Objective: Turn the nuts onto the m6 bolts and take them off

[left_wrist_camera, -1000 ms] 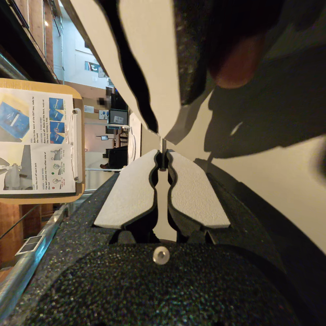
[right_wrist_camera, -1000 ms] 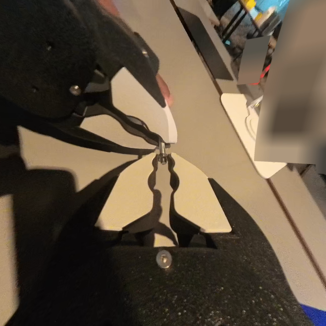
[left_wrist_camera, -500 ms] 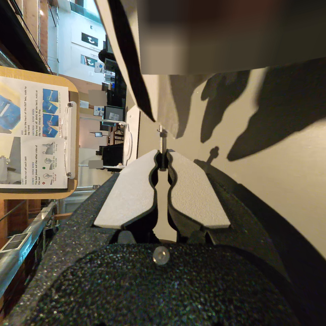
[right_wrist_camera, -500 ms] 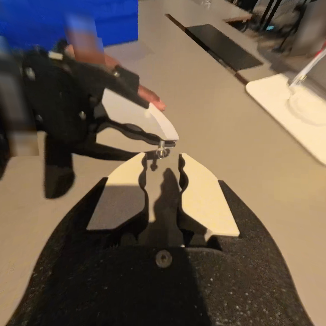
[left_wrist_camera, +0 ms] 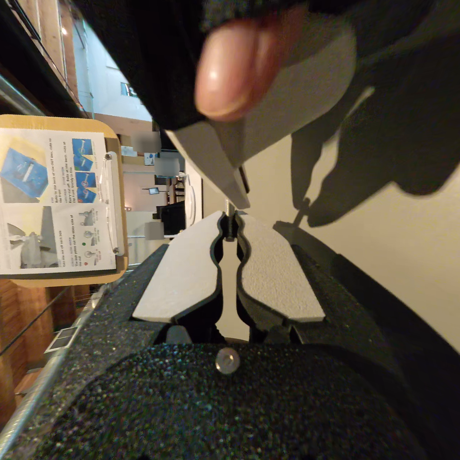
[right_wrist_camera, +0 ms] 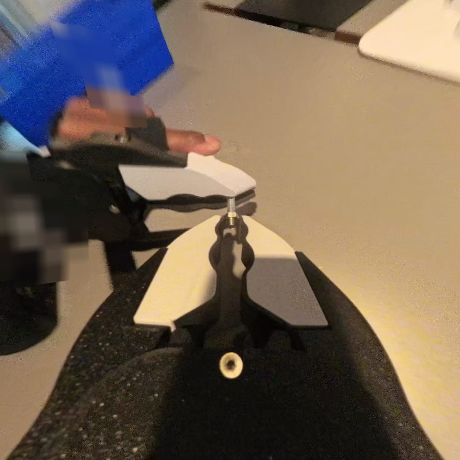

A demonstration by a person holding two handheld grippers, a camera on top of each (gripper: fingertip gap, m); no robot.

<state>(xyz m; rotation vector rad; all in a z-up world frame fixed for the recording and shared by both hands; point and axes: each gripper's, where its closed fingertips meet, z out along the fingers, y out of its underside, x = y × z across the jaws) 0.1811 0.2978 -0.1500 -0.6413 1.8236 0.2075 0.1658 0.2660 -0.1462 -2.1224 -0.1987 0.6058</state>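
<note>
One bolt (left_wrist_camera: 230, 224) is pinched at the tips of the left gripper (left_wrist_camera: 230, 225), its far end hidden behind the right gripper (left_wrist_camera: 239, 196). The right gripper is closed on one nut (right_wrist_camera: 232, 220) on that bolt; a blurred fingertip (left_wrist_camera: 231, 72) covers its body

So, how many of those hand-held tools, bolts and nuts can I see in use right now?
Tools: 2, the left tool and the right tool
Bolts: 1, the bolt clamped in the left tool
Nuts: 1, the nut between the right tool's tips
Total: 4
</note>
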